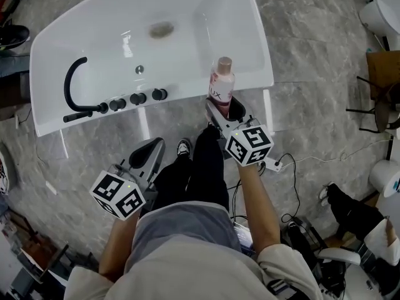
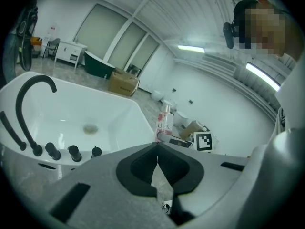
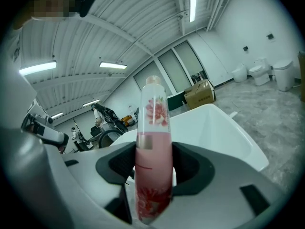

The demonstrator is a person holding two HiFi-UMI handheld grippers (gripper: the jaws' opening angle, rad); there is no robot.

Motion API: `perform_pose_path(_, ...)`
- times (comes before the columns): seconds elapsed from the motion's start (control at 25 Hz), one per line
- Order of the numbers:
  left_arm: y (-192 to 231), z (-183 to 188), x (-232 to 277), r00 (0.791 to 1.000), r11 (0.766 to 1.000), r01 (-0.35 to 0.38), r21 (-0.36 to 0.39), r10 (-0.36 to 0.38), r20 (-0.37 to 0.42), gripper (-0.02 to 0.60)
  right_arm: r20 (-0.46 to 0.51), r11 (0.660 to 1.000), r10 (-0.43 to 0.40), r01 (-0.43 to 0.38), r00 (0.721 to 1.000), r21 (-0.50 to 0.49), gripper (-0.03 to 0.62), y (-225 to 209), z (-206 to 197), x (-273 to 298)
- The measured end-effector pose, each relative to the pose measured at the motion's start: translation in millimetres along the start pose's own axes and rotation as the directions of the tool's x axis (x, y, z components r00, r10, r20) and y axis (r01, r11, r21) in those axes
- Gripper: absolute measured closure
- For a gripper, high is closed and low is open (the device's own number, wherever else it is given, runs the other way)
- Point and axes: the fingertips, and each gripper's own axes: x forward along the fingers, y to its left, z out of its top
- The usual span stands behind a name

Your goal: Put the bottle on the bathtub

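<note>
A pink bottle [image 1: 220, 85] with a flower label and pale cap stands upright between the jaws of my right gripper [image 1: 224, 108], which is shut on it. In the right gripper view the bottle [image 3: 153, 161] fills the middle. It hangs at the near right edge of the white bathtub [image 1: 75, 39]; whether its base touches the rim is hidden. My left gripper [image 1: 147, 157] is shut and empty, low over the floor in front of the tub. From the left gripper view the bottle [image 2: 165, 121] shows beyond the tub [image 2: 114, 111].
A black curved faucet [image 1: 74, 87] and three black knobs [image 1: 138, 98] sit on the tub's near rim. The drain [image 1: 161, 29] lies in the basin. The person's legs and shoes [image 1: 184, 147] are between the grippers. A cable and power strip [image 1: 279, 164] lie on the marble floor at right.
</note>
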Motion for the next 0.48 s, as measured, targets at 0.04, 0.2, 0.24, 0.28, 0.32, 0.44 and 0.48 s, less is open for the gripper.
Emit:
perform_pose_path(0.04, 0.1, -0.9, 0.6, 1.000, 1.000, -0.002, -0.002, 0.002, -0.001, 0.574, -0.005, 1.000, 0.002, -0.002, 1.000, -0.006, 0.370, -2.5, -2.4, 2.1)
perform_pose_path(0.2, -0.3, -2.6, 4.4, 1.000, 1.000, -0.009, -0.003, 0.009, -0.003, 0.574, -0.014, 0.999, -0.010, 0.009, 1.000, -0.040, 0.370, -14.7, -9.3, 13.0)
perform_pose_path(0.24, 0.8, -4.0, 5.3, 1.000, 1.000, -0.011, -0.003, 0.011, -0.008, 0.574, -0.014, 0.999, -0.018, 0.017, 1.000, -0.050, 0.370, -17.9, -11.4, 16.8)
perform_pose_path(0.28, 2.3, -5.5, 5.7, 1.000, 1.000, -0.014, -0.003, 0.014, -0.012, 0.574, -0.012, 0.998, -0.025, 0.024, 1.000, -0.059, 0.370, -20.8, -13.6, 21.0)
perform_pose_path(0.32, 3.9, -7.1, 5.7, 1.000, 1.000, -0.018, -0.006, 0.018, -0.015, 0.574, -0.012, 0.997, -0.031, 0.030, 0.999, -0.067, 0.370, -23.4, -15.9, 25.2)
perform_pose_path(0.44, 7.1, -13.8, 4.9, 0.999, 0.999, -0.031, -0.018, 0.030, -0.025, 0.574, -0.018, 0.995, -0.043, 0.042, 0.999, -0.091, 0.370, -30.3, -23.8, 36.1)
perform_pose_path(0.48, 8.5, -16.8, 4.4, 0.999, 0.999, -0.035, -0.023, 0.034, -0.029, 0.574, -0.021, 0.994, -0.048, 0.046, 0.999, -0.095, 0.371, -32.5, -27.1, 39.8)
